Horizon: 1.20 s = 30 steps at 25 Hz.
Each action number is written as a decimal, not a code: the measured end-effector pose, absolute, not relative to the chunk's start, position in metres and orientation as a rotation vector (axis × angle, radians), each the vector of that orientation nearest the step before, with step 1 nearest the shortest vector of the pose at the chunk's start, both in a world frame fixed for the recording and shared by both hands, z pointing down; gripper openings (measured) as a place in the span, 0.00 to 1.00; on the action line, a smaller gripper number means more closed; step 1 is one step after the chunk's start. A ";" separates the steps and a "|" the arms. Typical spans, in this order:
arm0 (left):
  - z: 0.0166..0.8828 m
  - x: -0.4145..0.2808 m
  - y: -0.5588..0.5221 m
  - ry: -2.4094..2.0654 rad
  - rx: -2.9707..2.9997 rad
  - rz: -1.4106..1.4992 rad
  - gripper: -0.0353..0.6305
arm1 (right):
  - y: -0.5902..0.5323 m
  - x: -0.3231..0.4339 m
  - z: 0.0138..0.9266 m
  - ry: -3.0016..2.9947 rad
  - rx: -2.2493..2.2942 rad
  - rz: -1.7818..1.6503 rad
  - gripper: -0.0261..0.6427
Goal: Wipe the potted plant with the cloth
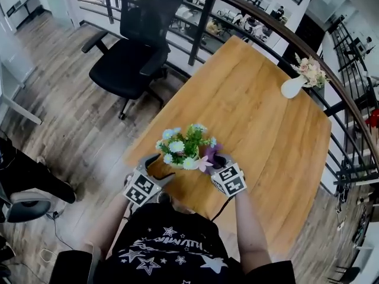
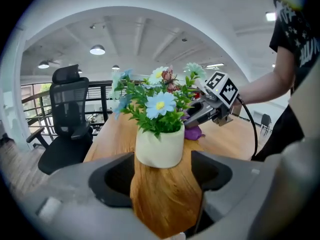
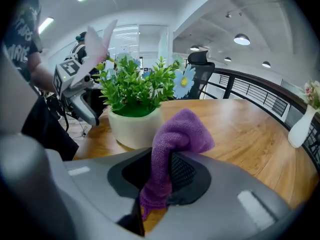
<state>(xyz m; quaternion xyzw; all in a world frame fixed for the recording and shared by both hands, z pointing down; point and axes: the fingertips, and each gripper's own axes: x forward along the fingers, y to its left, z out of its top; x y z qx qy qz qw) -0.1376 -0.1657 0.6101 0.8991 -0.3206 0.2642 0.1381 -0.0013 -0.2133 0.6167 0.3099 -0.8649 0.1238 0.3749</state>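
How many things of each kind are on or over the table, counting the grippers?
Potted plant: 1
Vase: 1
Cloth: 1
Grippers: 2 (left gripper, right gripper)
Total: 5

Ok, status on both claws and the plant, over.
Left claw open, potted plant just ahead, ungripped. Right claw shut on purple cloth, beside the plant. Plant upright on table; white vase far off.

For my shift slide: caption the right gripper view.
Right gripper clamps a purple cloth beside the white potted plant on a wooden table.
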 end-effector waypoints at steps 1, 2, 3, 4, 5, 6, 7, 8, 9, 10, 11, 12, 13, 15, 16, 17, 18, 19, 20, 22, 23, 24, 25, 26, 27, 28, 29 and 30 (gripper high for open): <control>0.612 -0.136 -0.168 -0.915 2.611 0.772 0.59 | -0.215 -0.004 0.618 -2.211 0.786 0.310 0.16; 0.613 -0.135 -0.170 -0.907 2.620 0.777 0.59 | -0.216 -0.006 0.620 -2.210 0.777 0.299 0.16; 0.613 -0.134 -0.173 -0.903 2.630 0.778 0.59 | -0.217 -0.009 0.621 -2.211 0.768 0.285 0.16; 0.613 -0.132 -0.176 -0.902 2.643 0.775 0.59 | -0.218 -0.011 0.621 -2.210 0.759 0.270 0.16; 0.613 -0.131 -0.179 -0.900 2.661 0.771 0.59 | -0.219 -0.013 0.621 -2.205 0.748 0.258 0.16; 0.614 -0.130 -0.182 -0.893 2.679 0.770 0.59 | -0.219 -0.015 0.621 -2.201 0.734 0.247 0.16; 0.616 -0.128 -0.183 -0.881 2.693 0.771 0.59 | -0.219 -0.017 0.621 -2.201 0.719 0.234 0.16; 0.619 -0.126 -0.183 -0.863 2.705 0.772 0.59 | -0.219 -0.019 0.622 -2.204 0.701 0.218 0.16; 0.621 -0.124 -0.183 -0.842 2.716 0.773 0.59 | -0.218 -0.021 0.622 -2.206 0.685 0.200 0.16; 0.623 -0.123 -0.183 -0.822 2.726 0.773 0.59 | -0.218 -0.023 0.623 -2.206 0.670 0.180 0.16; 0.624 -0.122 -0.184 -0.810 2.733 0.775 0.59 | -0.218 -0.024 0.624 -2.207 0.658 0.163 0.16; 0.624 -0.122 -0.185 -0.804 2.736 0.777 0.59 | -0.218 -0.024 0.625 -2.210 0.648 0.151 0.16; 0.624 -0.123 -0.186 -0.802 2.736 0.777 0.59 | -0.218 -0.025 0.625 -2.214 0.642 0.147 0.16; 0.623 -0.123 -0.187 -0.808 2.740 0.767 0.59 | -0.217 -0.025 0.625 -2.216 0.637 0.152 0.16; 0.621 -0.122 -0.187 -0.813 2.748 0.755 0.59 | -0.215 -0.026 0.624 -2.214 0.638 0.155 0.16; 0.619 -0.122 -0.187 -0.816 2.758 0.739 0.59 | -0.214 -0.027 0.624 -2.213 0.642 0.159 0.16; 0.617 -0.122 -0.187 -0.817 2.768 0.729 0.59 | -0.213 -0.028 0.623 -2.215 0.649 0.163 0.16; 0.614 -0.122 -0.187 -0.815 2.776 0.728 0.59 | -0.212 -0.028 0.623 -2.218 0.659 0.168 0.16; 0.612 -0.121 -0.188 -0.812 2.785 0.732 0.59 | -0.212 -0.028 0.622 -2.220 0.671 0.174 0.16; 0.610 -0.120 -0.190 -0.813 2.792 0.737 0.59 | -0.211 -0.027 0.624 -2.220 0.694 0.192 0.16; 0.611 -0.119 -0.190 -0.816 2.790 0.738 0.59 | -0.209 -0.027 0.625 -2.221 0.704 0.205 0.16; 0.612 -0.119 -0.190 -0.818 2.787 0.740 0.59 | -0.207 -0.027 0.627 -2.225 0.714 0.222 0.16; 0.613 -0.120 -0.190 -0.821 2.785 0.742 0.59 | -0.205 -0.028 0.628 -2.230 0.722 0.240 0.16; 0.613 -0.120 -0.189 -0.825 2.782 0.744 0.59 | -0.202 -0.028 0.629 -2.235 0.729 0.259 0.16; 0.613 -0.119 -0.189 -0.830 2.780 0.746 0.59 | -0.200 -0.028 0.630 -2.237 0.736 0.277 0.16; 0.612 -0.119 -0.189 -0.837 2.776 0.746 0.59 | -0.198 -0.028 0.629 -2.237 0.743 0.295 0.16; 0.612 -0.119 -0.190 -0.847 2.771 0.746 0.59 | -0.197 -0.028 0.627 -2.239 0.750 0.312 0.16; 0.612 -0.119 -0.190 -0.859 2.763 0.745 0.59 | -0.195 -0.029 0.626 -2.242 0.755 0.329 0.16</control>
